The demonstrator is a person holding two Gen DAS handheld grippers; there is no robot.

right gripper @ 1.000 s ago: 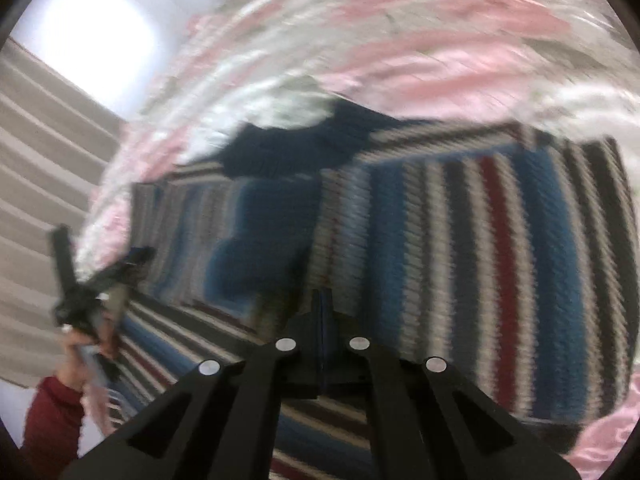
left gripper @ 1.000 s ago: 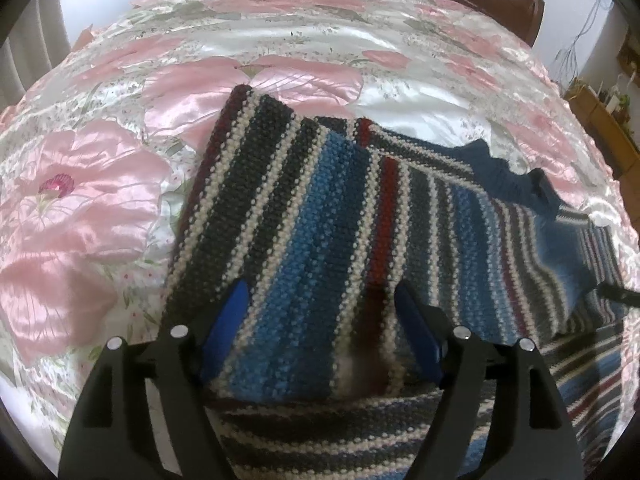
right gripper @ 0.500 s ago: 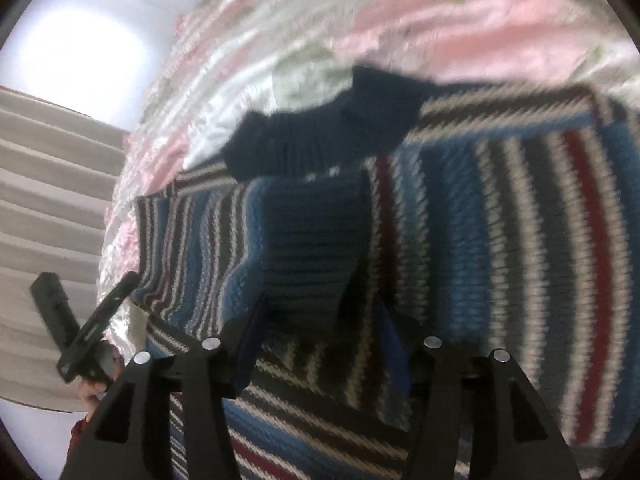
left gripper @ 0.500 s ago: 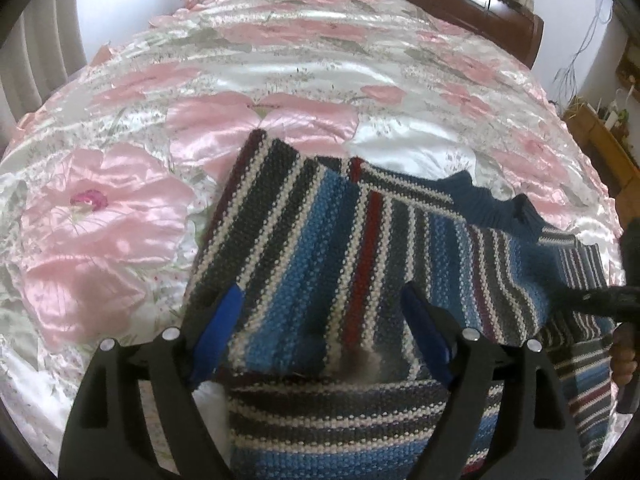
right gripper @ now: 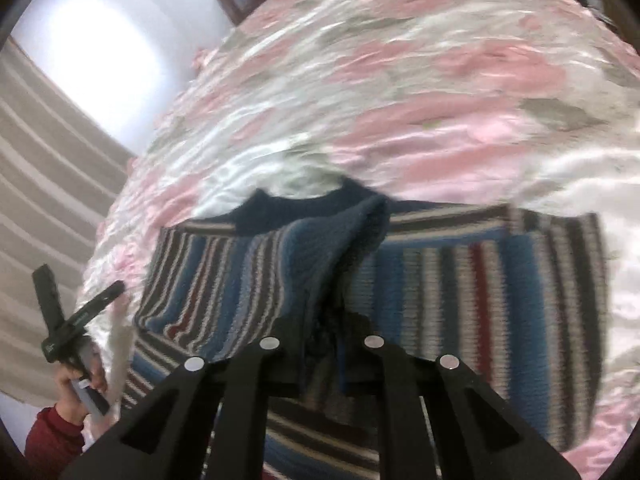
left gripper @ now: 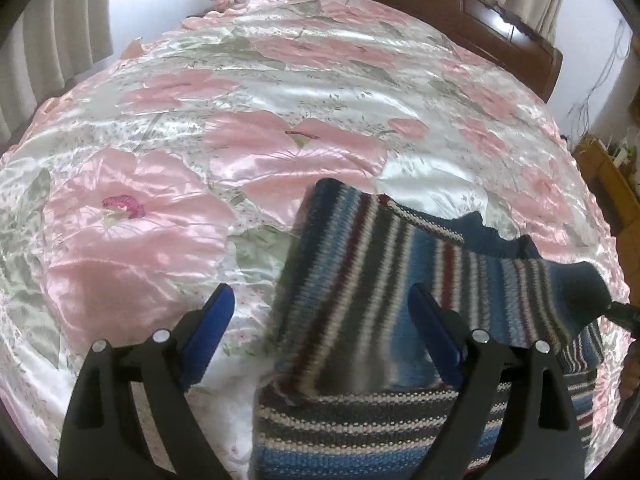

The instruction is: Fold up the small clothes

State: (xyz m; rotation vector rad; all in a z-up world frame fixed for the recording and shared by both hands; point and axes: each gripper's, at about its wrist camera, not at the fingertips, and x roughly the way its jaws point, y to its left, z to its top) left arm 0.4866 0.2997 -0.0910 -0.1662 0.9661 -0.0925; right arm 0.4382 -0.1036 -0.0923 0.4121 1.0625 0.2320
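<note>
Striped knit sweater (right gripper: 460, 280) lies part-folded on the satin bedspread (left gripper: 240, 100), my right gripper (right gripper: 320, 344) pinching a fold, left gripper (left gripper: 320, 320) spread empty, more folds left.

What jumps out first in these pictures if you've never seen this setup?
A striped knit sweater in blue, grey, white and dark red lies partly folded on a shiny pink floral bedspread that fills most of each view. The right gripper pinches a raised fold of it, while the left gripper is open just above it.
</note>
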